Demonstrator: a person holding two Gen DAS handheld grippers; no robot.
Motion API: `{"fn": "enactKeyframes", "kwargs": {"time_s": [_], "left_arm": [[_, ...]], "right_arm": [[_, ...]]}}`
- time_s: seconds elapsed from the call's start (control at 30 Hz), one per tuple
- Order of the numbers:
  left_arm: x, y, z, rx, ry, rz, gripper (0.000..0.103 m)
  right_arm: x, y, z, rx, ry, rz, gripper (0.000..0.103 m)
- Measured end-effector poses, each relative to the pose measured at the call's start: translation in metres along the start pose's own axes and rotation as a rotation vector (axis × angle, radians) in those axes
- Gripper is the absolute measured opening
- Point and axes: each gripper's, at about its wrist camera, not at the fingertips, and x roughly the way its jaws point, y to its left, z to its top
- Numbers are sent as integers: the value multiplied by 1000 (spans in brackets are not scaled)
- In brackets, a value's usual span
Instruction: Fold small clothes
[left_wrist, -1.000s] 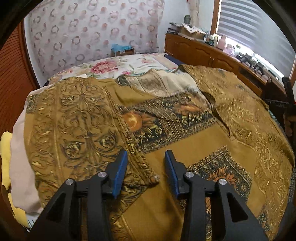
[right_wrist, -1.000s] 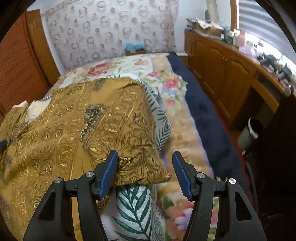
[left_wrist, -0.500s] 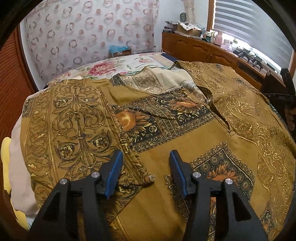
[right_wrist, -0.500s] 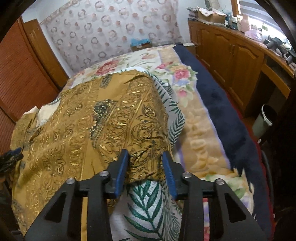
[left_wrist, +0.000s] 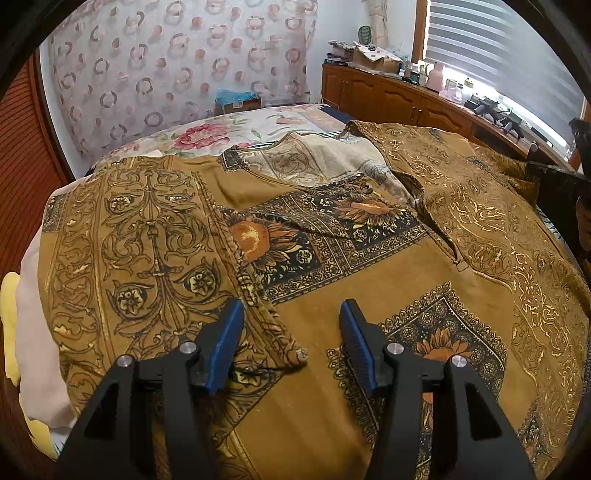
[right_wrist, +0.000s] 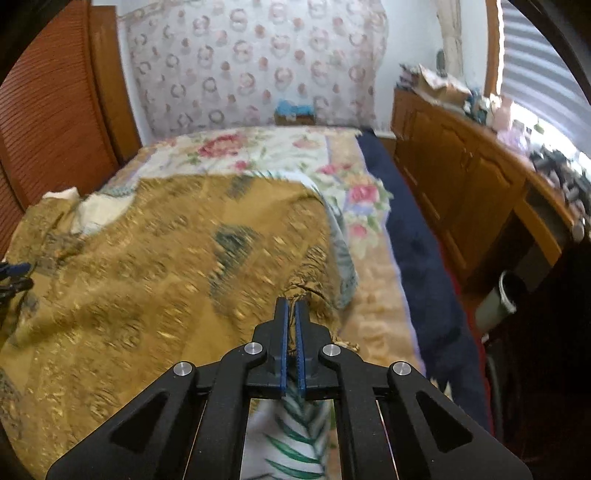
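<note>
My right hand-held gripper (right_wrist: 290, 314) is clenched on a corner of the mustard patterned garment (left_wrist: 369, 302); its jaws have just been closing, and a pinch of gold-printed cloth now sits between the blue pads (right_wrist: 282, 339). My left hand-held gripper (left_wrist: 291, 343) is released, its jaws parted and having opened slightly; a hemmed point of the same garment lies between them on the cloth below, untouched by either pad.

The garment lies spread across the bed (right_wrist: 280, 147), covering most of its near half, on top of a leaf-print white cloth (right_wrist: 295, 424) and the floral bedspread. One flap is already turned over the middle, exposing a paler underside near the collar.

Step in hand: securing both corners before making a fold. The right side is gripped; the left is not.

Next move, as I judge it: lower the left hand-held gripper onto the hemmed point and close on it, taking one layer only. Then lift both corners together and keep the edge taut, since uneven tension would skew the fold line.
</note>
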Motion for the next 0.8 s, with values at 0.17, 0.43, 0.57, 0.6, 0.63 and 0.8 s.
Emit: {"fn": "enactKeyframes", "kwargs": {"time_s": [0.17,0.43,0.57,0.6,0.63,0.8], "left_arm": [[0,0,0,-1,0,-1,54],[0,0,0,-1,0,-1,54],[0,0,0,-1,0,-1,54],[0,0,0,-1,0,-1,54],[0,0,0,-1,0,0,54],[0,0,0,-1,0,-1,55]], "right_arm": [[-8,42,12,-68,-44,80,1],[15,88,-10,-121,42,165,1],[16,93,-28,-122,67,171,2],[14,93,-30,-119,67,171,6],[12,92,-31,-115,67,167,8],[-9,82,-29,-96,25,154,43]]}}
